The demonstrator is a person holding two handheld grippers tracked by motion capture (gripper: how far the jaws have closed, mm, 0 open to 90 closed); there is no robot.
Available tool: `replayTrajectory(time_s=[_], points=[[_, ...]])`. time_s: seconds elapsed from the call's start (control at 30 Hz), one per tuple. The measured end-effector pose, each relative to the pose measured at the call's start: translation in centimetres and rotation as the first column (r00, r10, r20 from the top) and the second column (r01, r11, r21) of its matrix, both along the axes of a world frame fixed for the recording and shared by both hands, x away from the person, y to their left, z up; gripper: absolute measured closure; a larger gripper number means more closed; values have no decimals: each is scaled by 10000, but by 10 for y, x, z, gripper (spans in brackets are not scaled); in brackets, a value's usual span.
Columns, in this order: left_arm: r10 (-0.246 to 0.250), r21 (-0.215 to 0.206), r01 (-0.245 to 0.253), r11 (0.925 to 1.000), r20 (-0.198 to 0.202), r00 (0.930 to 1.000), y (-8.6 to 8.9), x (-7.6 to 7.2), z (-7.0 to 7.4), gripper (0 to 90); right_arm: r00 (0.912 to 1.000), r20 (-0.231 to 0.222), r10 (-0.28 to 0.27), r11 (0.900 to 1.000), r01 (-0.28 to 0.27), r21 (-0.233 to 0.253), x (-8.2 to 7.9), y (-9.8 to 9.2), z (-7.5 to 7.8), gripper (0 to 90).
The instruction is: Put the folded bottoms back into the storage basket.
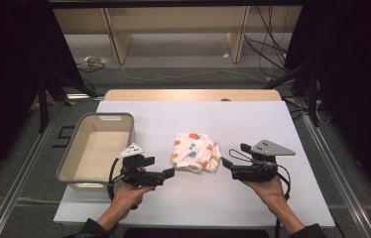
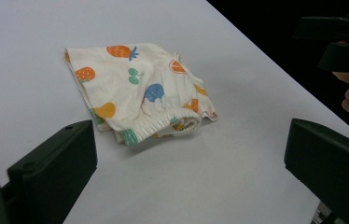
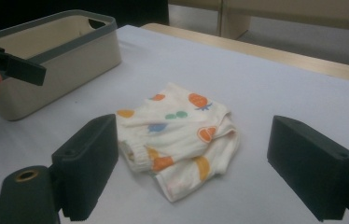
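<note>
A small white garment with a coloured fruit print lies crumpled in the middle of the white table, its ribbed waistband facing the person. My left gripper is just left of it, open, jaws pointing at it with nothing between them. My right gripper is just right of it, also open and empty. In the left gripper view the garment lies ahead between the jaws, a short way off. The right gripper view shows the garment ahead between its wide-apart jaws.
A grey-rimmed beige bin stands empty at the table's left side, beside my left hand; the same bin sits at the upper left of the right gripper view. Wooden furniture and cables lie beyond the table's far edge.
</note>
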State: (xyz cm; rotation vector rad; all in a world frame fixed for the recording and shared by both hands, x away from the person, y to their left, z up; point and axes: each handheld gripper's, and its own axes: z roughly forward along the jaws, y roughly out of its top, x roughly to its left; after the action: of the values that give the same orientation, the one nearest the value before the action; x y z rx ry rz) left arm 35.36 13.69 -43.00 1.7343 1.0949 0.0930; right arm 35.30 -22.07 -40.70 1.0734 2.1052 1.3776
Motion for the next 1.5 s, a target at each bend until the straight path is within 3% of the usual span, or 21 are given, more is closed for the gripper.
replayTrajectory(time_s=[0.1,0.23,0.33,0.5,0.77,0.97,1.07,1.23,1.4,1.5], points=[[37,0,-37,10000,-145,9999,0,1,-1,23,10000,-31,-57,10000,57,-50,3,0,-1,177],[159,32,-158,9999,-394,9991,-1,5,-4,26,9991,-424,-74,9987,95,491,13,-2,-3,184],[333,43,-330,9994,-794,9963,-3,11,-8,29,9995,-289,-162,9995,170,276,16,-1,-4,185],[394,112,-384,9992,-1034,9939,-6,16,-11,31,9992,-308,-240,9996,244,113,22,1,-5,187],[369,171,-347,9993,-1471,9884,-10,27,-17,31,9953,-796,-559,9982,574,170,38,-2,-11,192],[513,68,-510,9987,-2052,9774,-9,37,-24,39,9937,-913,-653,9976,672,172,46,-3,-14,193],[569,264,-522,9983,-2321,9710,-12,42,-27,45,9925,-1029,-656,9978,658,-15,52,-2,-17,199],[726,294,-676,9973,-2286,9708,-14,46,-29,62,9904,-1214,-661,9978,655,-93,59,-1,-21,201],[872,252,-835,9962,-2595,9618,-12,53,-33,69,9846,-1595,-712,9974,711,-66,70,-1,-26,200],[885,311,-832,9960,-2645,9603,-13,55,-33,77,9839,-1633,-726,9974,721,-88,73,-1,-27,201]])
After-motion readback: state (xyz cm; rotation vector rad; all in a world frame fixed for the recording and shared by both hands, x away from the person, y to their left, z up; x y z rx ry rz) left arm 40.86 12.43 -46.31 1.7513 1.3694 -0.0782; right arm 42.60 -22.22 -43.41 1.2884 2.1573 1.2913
